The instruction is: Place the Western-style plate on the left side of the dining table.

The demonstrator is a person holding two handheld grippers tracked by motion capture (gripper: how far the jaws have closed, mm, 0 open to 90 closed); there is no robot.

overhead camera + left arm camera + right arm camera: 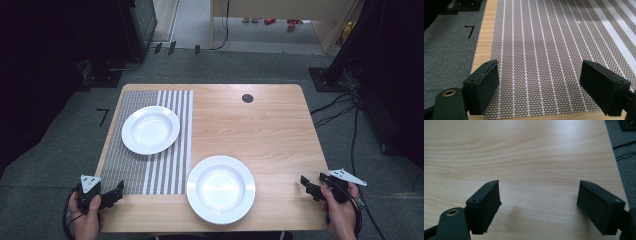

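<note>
At the table's near edge, closest to the camera, a white plate is lying on bare wood just beside the striped placemat, and it is being taken as the thing in hand, since it sits between the two tools. The right gripper is being held at the near right corner with its jaws spread wide and nothing between them; in the right gripper view, bare table is being looked at past the pads. The left gripper is being held at the mat's near left corner, its jaws likewise wide and empty over the weave. A second white plate is resting farther back on the mat, well apart from the first. A slip is being risked: the near plate is overhanging close to the table's front edge, so a sideways nudge on its smooth rim could send it off, or a shallow pinch could let it tilt and drop.
</note>
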